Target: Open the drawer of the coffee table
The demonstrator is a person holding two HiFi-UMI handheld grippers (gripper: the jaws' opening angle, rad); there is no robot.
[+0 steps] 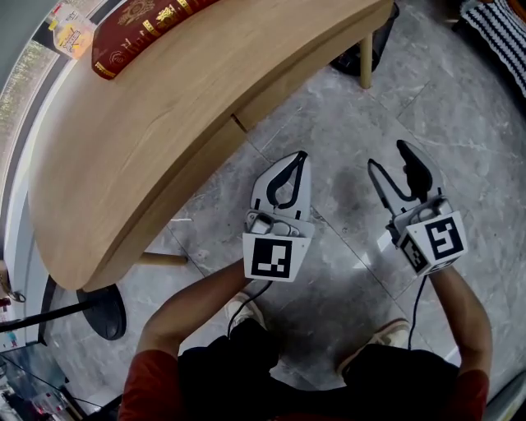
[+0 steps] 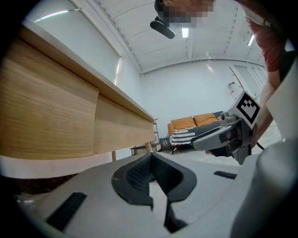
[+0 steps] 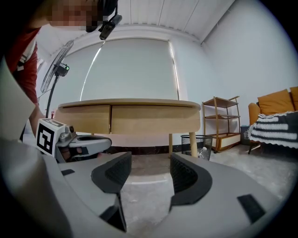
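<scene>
Wood of the coffee table (image 1: 164,123) filled the upper left of the head view, with a red book (image 1: 136,25) lying on its top near the upper edge of the frame. Under the curved rim the drawer (image 3: 153,119) sat shut, its front flush with the panel beside it, only a thin upright seam between them; neither of my grippers touched it. Lower, about the middle of the head view, my left gripper (image 1: 297,164) hung over the grey tiled floor (image 1: 345,115) just beside the table's edge, its jaws clenched tip to tip on nothing, and its own view showed the two dark pads (image 2: 139,174) pressed together. To its right, apart from it, my right gripper (image 1: 390,164) pointed the same way with its jaws released and spread; in its own view I saw bare floor between the pads (image 3: 184,174), the table ahead, a wire bin (image 3: 195,145) by a table leg (image 3: 192,144), and a wooden shelf (image 3: 221,122) further right.
</scene>
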